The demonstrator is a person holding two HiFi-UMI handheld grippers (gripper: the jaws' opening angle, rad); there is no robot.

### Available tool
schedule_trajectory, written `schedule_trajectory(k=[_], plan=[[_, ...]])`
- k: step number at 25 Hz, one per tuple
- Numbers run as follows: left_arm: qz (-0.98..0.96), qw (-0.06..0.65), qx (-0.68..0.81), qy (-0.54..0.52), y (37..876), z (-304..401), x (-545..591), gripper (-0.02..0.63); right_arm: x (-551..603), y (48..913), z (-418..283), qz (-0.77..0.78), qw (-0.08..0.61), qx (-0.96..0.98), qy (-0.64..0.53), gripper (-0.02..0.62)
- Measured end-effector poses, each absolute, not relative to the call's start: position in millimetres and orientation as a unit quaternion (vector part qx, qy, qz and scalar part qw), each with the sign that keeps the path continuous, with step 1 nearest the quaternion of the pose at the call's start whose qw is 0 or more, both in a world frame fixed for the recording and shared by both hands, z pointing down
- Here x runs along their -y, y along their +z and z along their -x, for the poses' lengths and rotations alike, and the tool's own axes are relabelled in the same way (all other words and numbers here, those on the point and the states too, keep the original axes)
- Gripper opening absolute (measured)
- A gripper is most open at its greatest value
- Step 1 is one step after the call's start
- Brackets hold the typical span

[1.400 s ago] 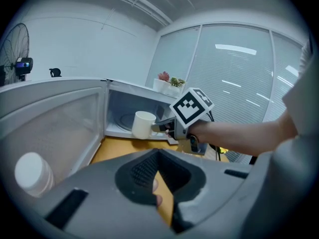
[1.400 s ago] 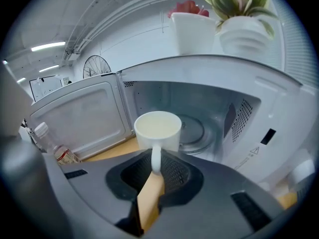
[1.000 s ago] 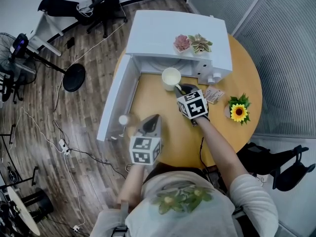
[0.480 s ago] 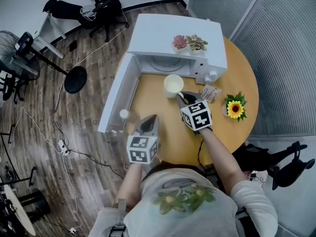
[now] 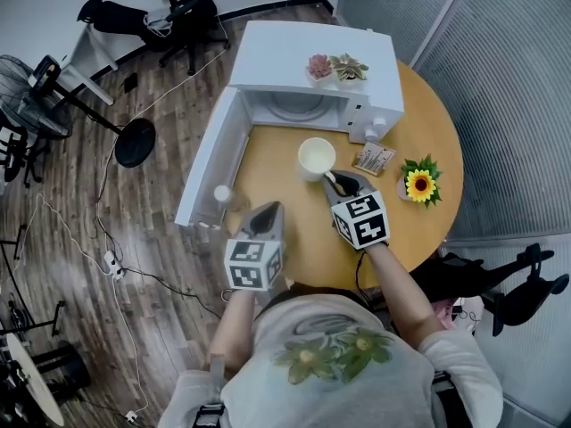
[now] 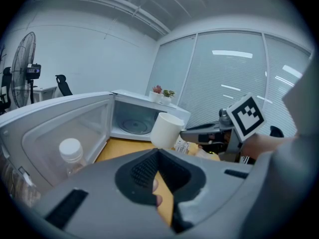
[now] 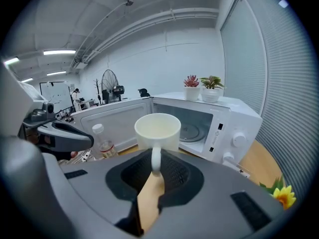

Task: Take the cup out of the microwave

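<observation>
A white cup [image 5: 316, 159] hangs upright over the wooden table [image 5: 285, 239], in front of the open white microwave [image 5: 303, 61] and outside its empty cavity. My right gripper [image 5: 335, 181] is shut on the cup's handle; in the right gripper view the cup [image 7: 157, 131] sits just past the right gripper [image 7: 155, 171], its handle pinched between the pads. My left gripper [image 5: 268, 210] hovers lower left, near the microwave's door [image 5: 207, 172]. In the left gripper view the left gripper [image 6: 158, 152] has its tips together with nothing between them, and the cup [image 6: 167, 130] floats ahead.
A small capped bottle [image 5: 222, 194] stands on the table by the swung-out door. Two potted plants [image 5: 335, 68] sit on the microwave's top. A sunflower [image 5: 418, 184] and a small packet [image 5: 373, 159] lie to the right. The table's round edge runs close to my body.
My right gripper has carried the cup away from the microwave's mouth, toward me and a little higher. The left gripper has shifted slightly back.
</observation>
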State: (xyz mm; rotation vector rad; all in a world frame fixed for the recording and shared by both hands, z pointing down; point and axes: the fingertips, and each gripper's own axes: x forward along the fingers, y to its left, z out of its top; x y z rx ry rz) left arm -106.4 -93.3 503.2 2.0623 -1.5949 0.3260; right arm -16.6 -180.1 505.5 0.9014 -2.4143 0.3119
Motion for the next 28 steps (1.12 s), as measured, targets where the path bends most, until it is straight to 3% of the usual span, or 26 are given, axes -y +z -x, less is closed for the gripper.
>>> schedule_trajectory(k=[28], plan=[[-0.766,0.249,0.581,0.121,501.8,99.0,75.6,0.002,134.1,501.5,-15.8,-0.359,0.265,0.887,0.116,0.061]])
